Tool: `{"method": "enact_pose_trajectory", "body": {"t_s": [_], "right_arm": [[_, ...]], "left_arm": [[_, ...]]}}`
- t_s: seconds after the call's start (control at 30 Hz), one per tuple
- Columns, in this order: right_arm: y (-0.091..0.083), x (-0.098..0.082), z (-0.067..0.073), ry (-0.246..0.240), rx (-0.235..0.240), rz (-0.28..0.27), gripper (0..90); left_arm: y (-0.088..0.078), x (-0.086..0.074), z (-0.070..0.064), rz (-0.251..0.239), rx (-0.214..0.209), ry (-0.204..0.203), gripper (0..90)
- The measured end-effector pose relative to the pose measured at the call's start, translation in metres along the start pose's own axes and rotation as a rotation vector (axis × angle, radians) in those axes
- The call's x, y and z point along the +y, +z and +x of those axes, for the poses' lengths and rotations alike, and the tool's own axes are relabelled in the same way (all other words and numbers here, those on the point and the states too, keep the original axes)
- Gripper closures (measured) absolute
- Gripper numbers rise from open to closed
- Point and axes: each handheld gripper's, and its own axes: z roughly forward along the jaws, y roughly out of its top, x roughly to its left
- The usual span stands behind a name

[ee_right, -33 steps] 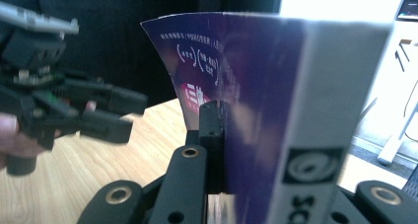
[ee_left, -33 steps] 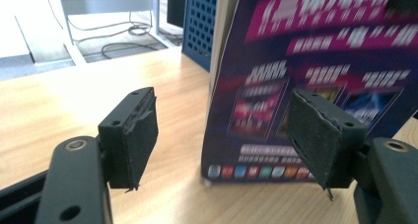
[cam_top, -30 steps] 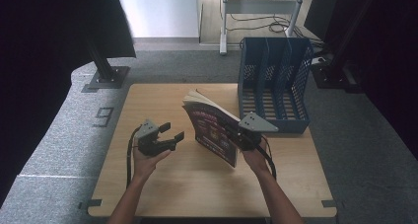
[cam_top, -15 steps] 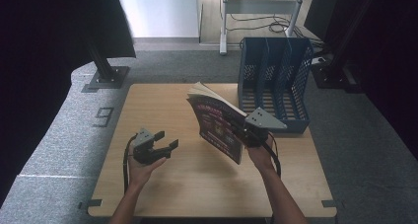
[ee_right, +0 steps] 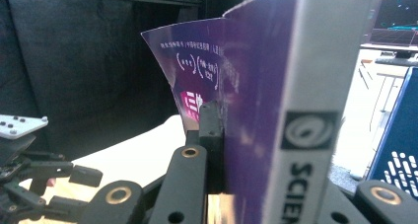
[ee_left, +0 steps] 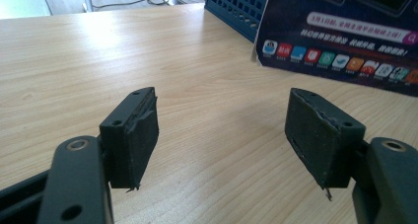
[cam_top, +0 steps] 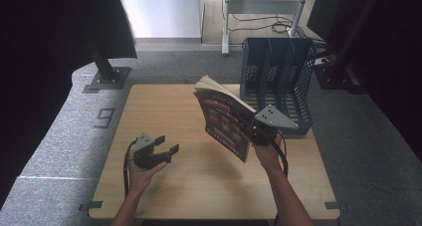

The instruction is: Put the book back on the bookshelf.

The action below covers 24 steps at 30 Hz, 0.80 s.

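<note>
Fingers of the right gripper (cam_top: pixel 250 131) clamp the spine edge of the purple magazine (cam_top: pixel 224 120), lifted clear above the wooden table (cam_top: pixel 164 101), its far edge near the blue file rack (cam_top: pixel 278 81). Left gripper (cam_top: pixel 166 147) hovers with jaws apart over bare tabletop.

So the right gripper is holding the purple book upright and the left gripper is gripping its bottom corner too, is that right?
Not quite. The right gripper does hold the book upright, but the left gripper holds nothing: the left gripper view shows its jaws open over bare table, apart from the book.
</note>
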Motion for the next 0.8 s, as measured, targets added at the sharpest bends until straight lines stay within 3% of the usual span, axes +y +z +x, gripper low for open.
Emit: {"method": "enact_pose_trajectory", "body": {"t_s": [0.8], "right_arm": [[0.003, 0.023, -0.007, 0.002, -0.038, -0.017, 81.5]], "left_arm": [[-0.008, -0.001, 0.002, -0.010, 0.004, -0.008, 29.3]]}}
